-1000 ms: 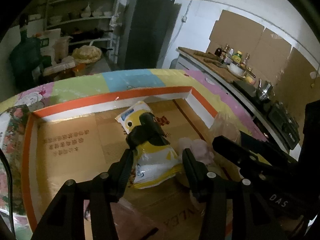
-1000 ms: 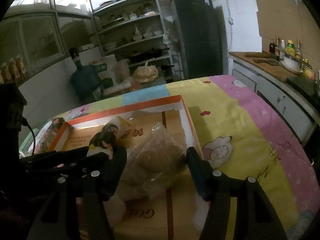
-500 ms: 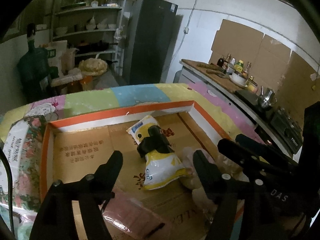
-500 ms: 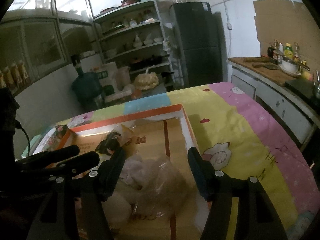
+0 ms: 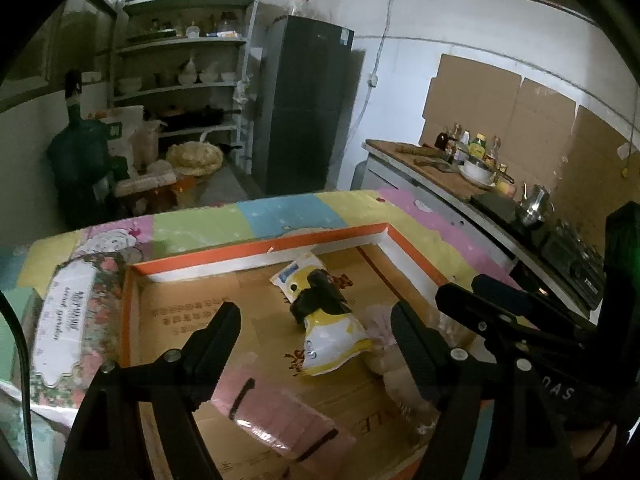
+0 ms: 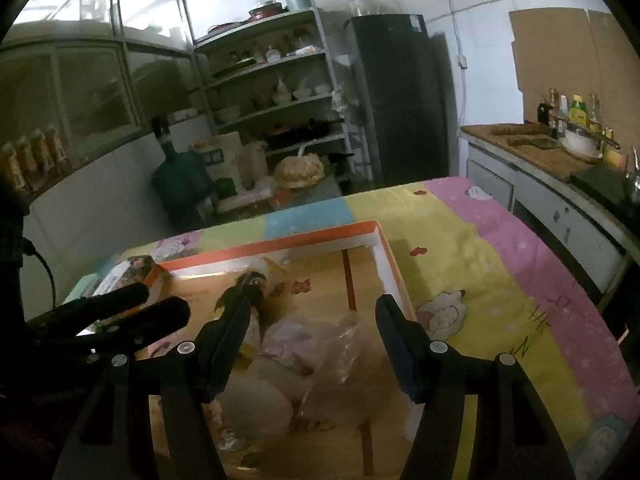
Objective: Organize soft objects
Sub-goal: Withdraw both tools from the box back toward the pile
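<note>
- Left wrist view, far left of the frame: a floral packet [image 5: 70, 320] lies on the tablecloth [image 5: 208, 220], just outside the left wall of the box [image 5: 256, 249].
- Lower left: the left gripper [image 5: 316, 334] hangs above the box with its two black fingers spread wide and nothing between them.
- Bottom centre: a pink pack [image 5: 280, 420] lies flat on the cardboard floor of the box, partly under the left finger.
- Centre: a yellow and white pouch [image 5: 328, 336] lies on the box floor, with a black item [image 5: 316, 298] on top of it near its middle.
- Right of centre: a clear bag [image 5: 384, 336] holding pale soft things sits beside the pouch, touching it.
- Right edge: the right gripper's black fingers [image 5: 500, 312] reach in over the box's right side.
- Upper right: a counter [image 5: 432, 168] with bottles and a bowl stands against the wall.
- Right wrist view, left edge: the left gripper's dark fingers [image 6: 120, 304] cross the frame above the box [image 6: 320, 238].
- Centre: the right gripper [image 6: 316, 328] has its fingers spread apart, holding nothing; the clear bag [image 6: 320, 344] lies on the box floor below the gap.
- Right: the tablecloth [image 6: 500, 272] runs toward the counter [image 6: 540, 156].
</note>
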